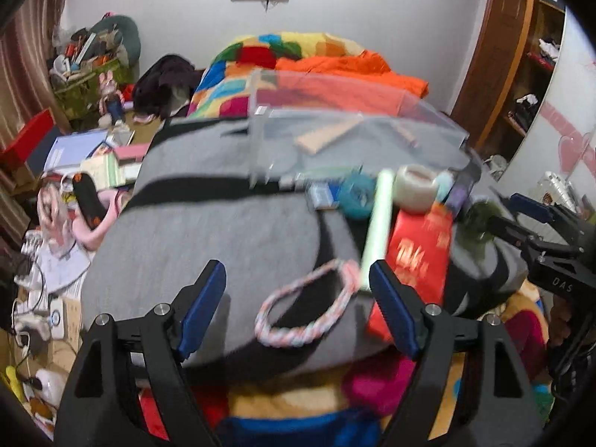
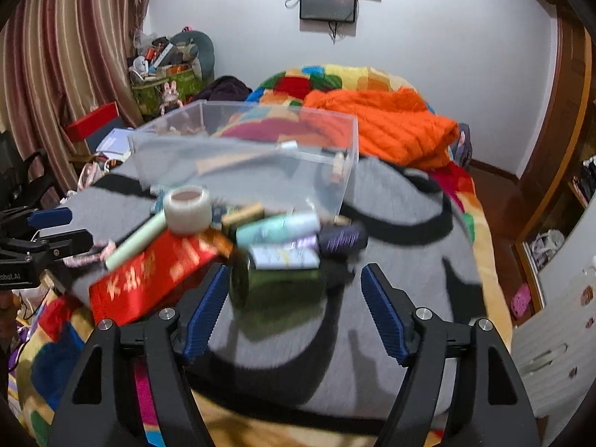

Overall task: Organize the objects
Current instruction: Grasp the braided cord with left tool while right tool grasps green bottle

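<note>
A pile of small objects lies on a grey cloth (image 1: 208, 234) on the bed. My left gripper (image 1: 298, 279) is open above a pink braided loop (image 1: 309, 305). A pale green stick (image 1: 378, 223), a tape roll (image 1: 415, 186) and a red packet (image 1: 417, 257) lie to its right. My right gripper (image 2: 294, 285) is open around a dark green can (image 2: 275, 283), not touching it. A tape roll (image 2: 188, 205), a red packet (image 2: 149, 275) and small tubes (image 2: 279, 227) lie beyond. A clear plastic box (image 2: 242, 149) stands behind the pile.
An orange jacket (image 2: 387, 126) and a colourful quilt (image 1: 260, 56) lie at the far end of the bed. Cluttered books and cables (image 1: 74, 156) fill the floor on the left. A wooden wardrobe (image 2: 566, 111) stands on the right.
</note>
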